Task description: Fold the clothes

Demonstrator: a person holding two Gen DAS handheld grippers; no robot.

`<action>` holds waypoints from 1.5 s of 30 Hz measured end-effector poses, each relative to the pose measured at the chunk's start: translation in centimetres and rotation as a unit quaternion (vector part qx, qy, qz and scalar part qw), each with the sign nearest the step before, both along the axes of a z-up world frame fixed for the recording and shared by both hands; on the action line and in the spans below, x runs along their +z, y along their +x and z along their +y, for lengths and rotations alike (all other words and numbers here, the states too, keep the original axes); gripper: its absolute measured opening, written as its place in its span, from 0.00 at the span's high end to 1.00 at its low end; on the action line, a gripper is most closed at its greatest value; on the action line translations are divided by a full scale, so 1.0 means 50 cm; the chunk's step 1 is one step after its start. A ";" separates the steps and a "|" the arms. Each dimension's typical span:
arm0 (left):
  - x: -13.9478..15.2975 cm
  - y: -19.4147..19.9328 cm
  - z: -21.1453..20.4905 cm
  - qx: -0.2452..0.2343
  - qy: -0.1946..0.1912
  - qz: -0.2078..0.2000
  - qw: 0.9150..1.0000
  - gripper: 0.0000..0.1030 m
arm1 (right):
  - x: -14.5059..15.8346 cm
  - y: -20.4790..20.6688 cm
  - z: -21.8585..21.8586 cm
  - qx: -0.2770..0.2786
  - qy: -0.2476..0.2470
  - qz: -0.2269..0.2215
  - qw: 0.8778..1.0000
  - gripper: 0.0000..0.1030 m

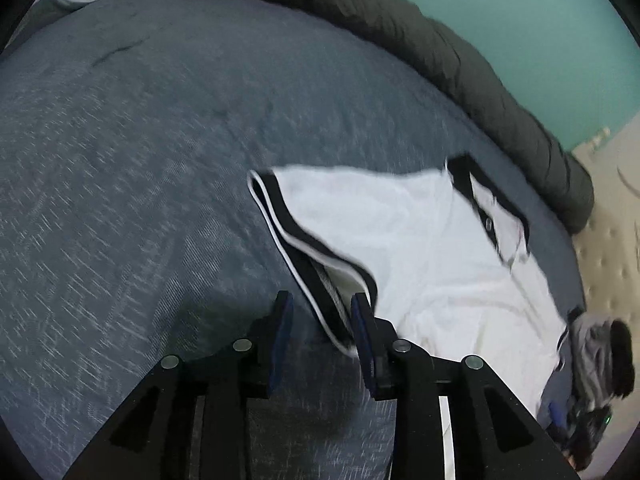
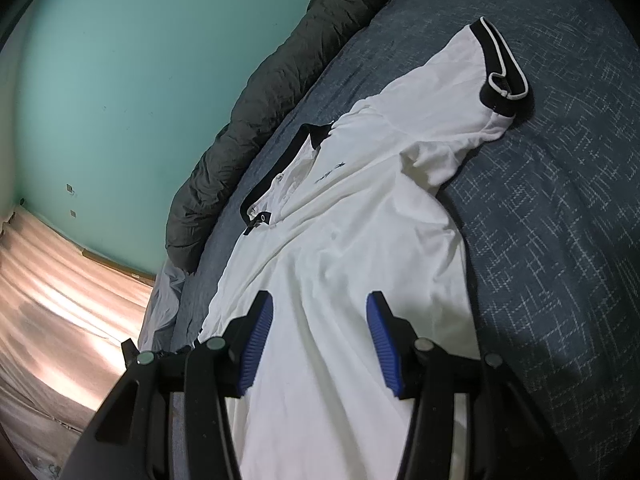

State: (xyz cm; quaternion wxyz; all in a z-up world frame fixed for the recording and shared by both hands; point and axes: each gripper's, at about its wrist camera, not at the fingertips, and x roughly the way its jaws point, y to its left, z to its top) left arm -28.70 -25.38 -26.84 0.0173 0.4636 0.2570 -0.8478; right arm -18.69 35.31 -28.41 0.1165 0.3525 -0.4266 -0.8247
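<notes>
Left wrist view recorded white polo shirt (image 1: 432,256) spread on bed (image 1: 120,160), left gripper (image 1: 322,316) jaws spread beside black-banded sleeve (image 1: 304,256), right gripper (image 2: 320,320) jaws spread above shirt body; risk: pinching only one sleeve layer, skewing fold.

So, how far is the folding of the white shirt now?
Early stage. Done: the white polo shirt lies spread on the blue bedcover, collar visible. In hand: nothing is gripped; the left tongs are open at the black-trimmed sleeve cuff, and the right tongs hover open over the shirt's body. Left: no fold shows yet, so the sleeves and the body all remain to be folded.
</notes>
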 end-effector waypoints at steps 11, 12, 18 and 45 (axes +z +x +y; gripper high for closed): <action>-0.037 -0.059 0.055 -0.042 -0.060 -0.033 0.997 0.73 | -0.003 -0.003 -0.006 0.004 0.004 -0.003 1.000 0.52; -0.046 -0.062 0.060 -0.043 -0.077 -0.039 0.995 0.81 | -0.003 -0.003 -0.005 0.004 0.003 -0.003 1.000 0.52; -0.059 -0.052 0.043 -0.029 -0.119 -0.052 0.991 0.87 | -0.002 -0.003 0.000 0.003 0.001 -0.002 1.000 0.52; -0.067 -0.155 -0.073 0.041 -0.068 -0.013 0.997 0.90 | -0.014 -0.011 -0.005 0.007 0.011 -0.009 1.000 0.52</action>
